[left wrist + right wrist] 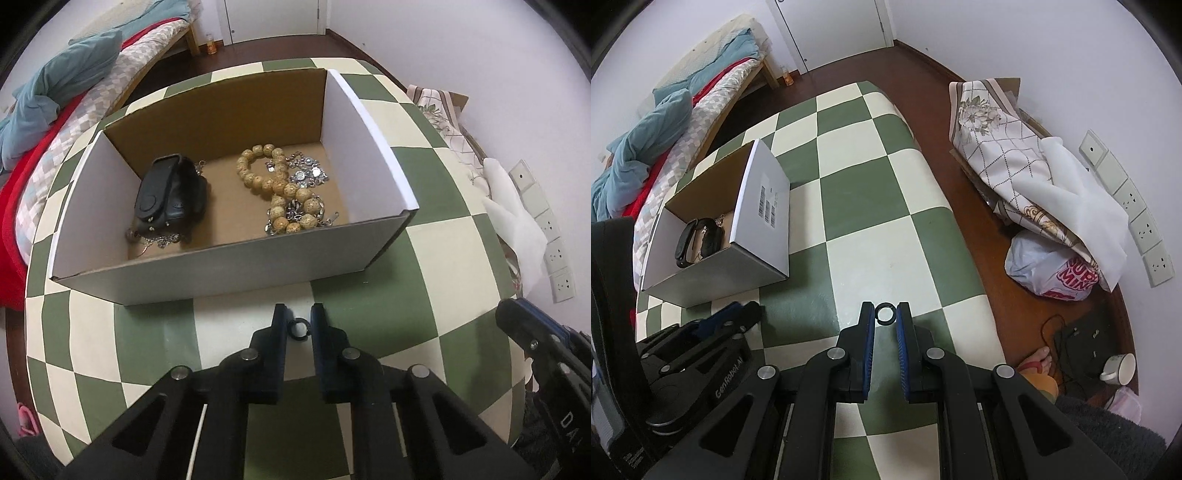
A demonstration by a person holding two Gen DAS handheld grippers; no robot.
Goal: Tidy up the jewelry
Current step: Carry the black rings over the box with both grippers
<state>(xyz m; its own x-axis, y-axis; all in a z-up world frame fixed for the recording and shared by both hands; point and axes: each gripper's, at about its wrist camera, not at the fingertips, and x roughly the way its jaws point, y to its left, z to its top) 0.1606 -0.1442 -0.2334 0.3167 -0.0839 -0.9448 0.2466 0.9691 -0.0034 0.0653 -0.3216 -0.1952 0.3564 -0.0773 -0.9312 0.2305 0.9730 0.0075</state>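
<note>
An open cardboard box (229, 266) stands on the green-and-cream checked table (424, 184). Inside lie a black pouch (170, 192) with a chain, a wooden bead bracelet (284, 184) and silver chain jewelry (306, 173). A small black ring (298, 326) sits between the fingertips of my left gripper (298, 321), just in front of the box; the jaws flank it closely. In the right wrist view a black ring (885, 313) sits between the tips of my right gripper (885, 314). The box (761, 206) is to its left, with the left gripper (731, 317) beside it.
A bed with blue and red bedding (55, 110) lies left of the table. A floral cloth bundle (1015, 158) and a plastic bag (1049, 269) sit on the floor to the right, near wall sockets (1126, 206). A mug (1119, 365) stands at lower right.
</note>
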